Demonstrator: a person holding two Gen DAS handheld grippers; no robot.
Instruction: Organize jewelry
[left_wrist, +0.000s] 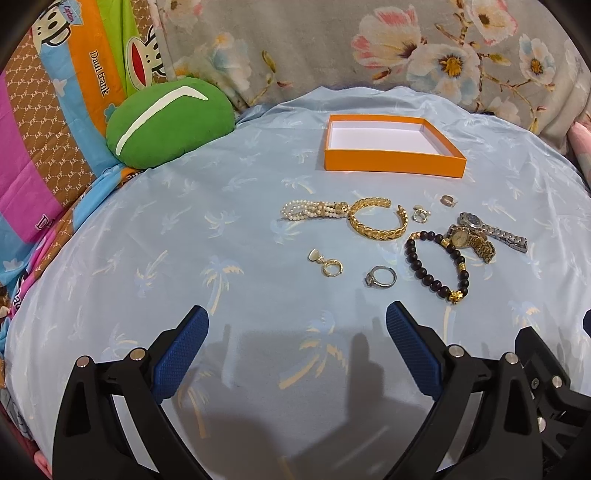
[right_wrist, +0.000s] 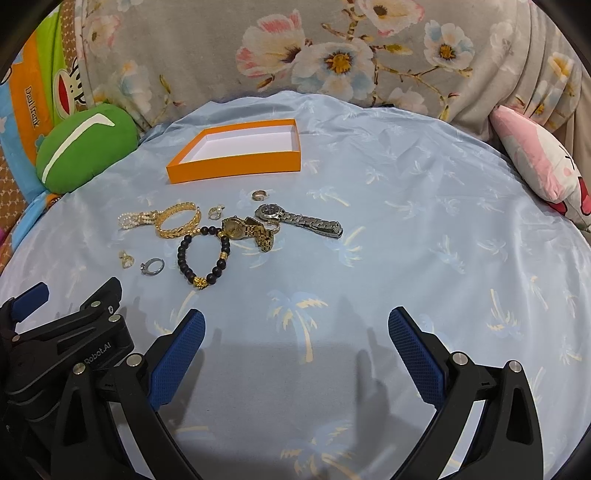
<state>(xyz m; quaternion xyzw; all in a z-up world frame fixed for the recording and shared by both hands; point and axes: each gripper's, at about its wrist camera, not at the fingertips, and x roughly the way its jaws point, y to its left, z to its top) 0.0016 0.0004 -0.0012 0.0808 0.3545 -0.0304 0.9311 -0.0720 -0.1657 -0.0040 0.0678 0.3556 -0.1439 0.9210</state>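
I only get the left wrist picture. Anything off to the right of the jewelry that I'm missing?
Observer: Yes, a pink pillow lies at the cloth's right edge; your view catches only a sliver.
Operator: Is the other gripper holding anything?
Observer: No, the right gripper is open and empty above bare cloth.
Operator: The silver watch looks cut short for me.
Observer: Its strap lies stretched out toward the right in the right wrist view, partly overlapping the gold watch.
Operator: Is the box still empty?
Observer: The orange box shows only white inside from this side too.
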